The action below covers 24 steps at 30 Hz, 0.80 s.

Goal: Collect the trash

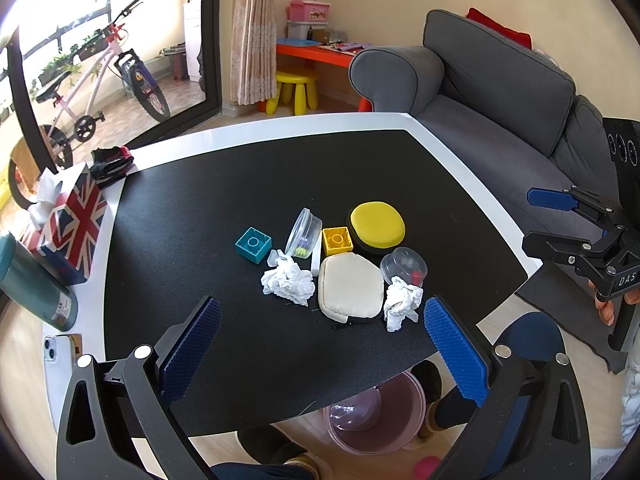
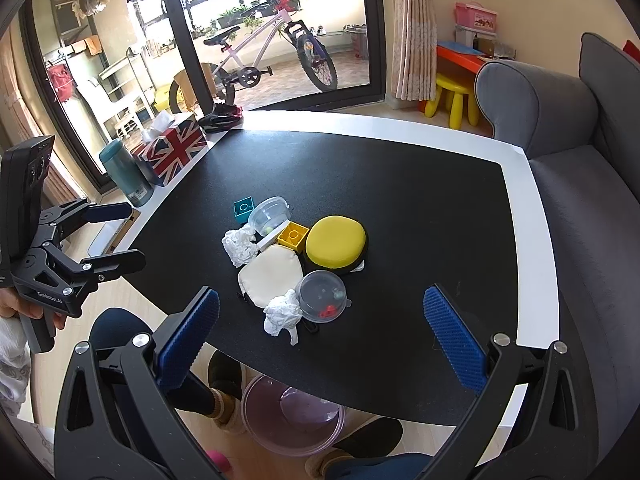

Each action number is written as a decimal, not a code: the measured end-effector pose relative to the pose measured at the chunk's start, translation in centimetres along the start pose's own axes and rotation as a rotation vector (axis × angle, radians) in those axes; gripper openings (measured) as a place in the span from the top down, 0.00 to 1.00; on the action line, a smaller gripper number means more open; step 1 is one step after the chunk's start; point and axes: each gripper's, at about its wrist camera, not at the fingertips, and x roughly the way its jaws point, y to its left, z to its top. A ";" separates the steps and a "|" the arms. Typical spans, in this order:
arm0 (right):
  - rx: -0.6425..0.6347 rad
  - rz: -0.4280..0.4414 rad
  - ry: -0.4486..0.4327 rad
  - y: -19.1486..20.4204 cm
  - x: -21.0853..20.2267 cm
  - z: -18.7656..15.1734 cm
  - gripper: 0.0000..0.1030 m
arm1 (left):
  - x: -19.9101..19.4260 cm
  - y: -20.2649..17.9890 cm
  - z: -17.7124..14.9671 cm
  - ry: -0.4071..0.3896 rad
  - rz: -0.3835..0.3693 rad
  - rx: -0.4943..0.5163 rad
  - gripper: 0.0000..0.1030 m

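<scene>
Two crumpled white tissues lie on the black table mat (image 1: 240, 168) among the clutter: one (image 1: 287, 283) (image 2: 240, 245) below a tipped clear container, the other (image 1: 401, 302) (image 2: 282, 314) beside a domed clear cup. A pink bin (image 1: 376, 416) (image 2: 292, 416) stands on the floor under the table's near edge. My left gripper (image 1: 324, 348) (image 2: 124, 236) hovers open over the near edge, nothing between its blue pads. My right gripper (image 2: 322, 340) (image 1: 540, 222) is open too, empty, above the near right part of the table.
Near the tissues sit a teal brick (image 1: 253, 244), a yellow brick (image 1: 337, 239), a yellow round sponge (image 1: 378, 224), a cream pouch (image 1: 350, 290) and two clear containers (image 1: 303, 232) (image 1: 403, 266). A flag tissue box (image 1: 76, 220), teal bottle (image 1: 36, 280) and phone (image 1: 54, 356) line the left edge; a grey sofa (image 1: 500, 120) stands right.
</scene>
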 end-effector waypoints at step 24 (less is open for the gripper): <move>0.087 0.025 0.290 -2.3 11.6 1.9 0.03 | 1.5 1.5 -0.4 0.025 0.029 -0.043 0.05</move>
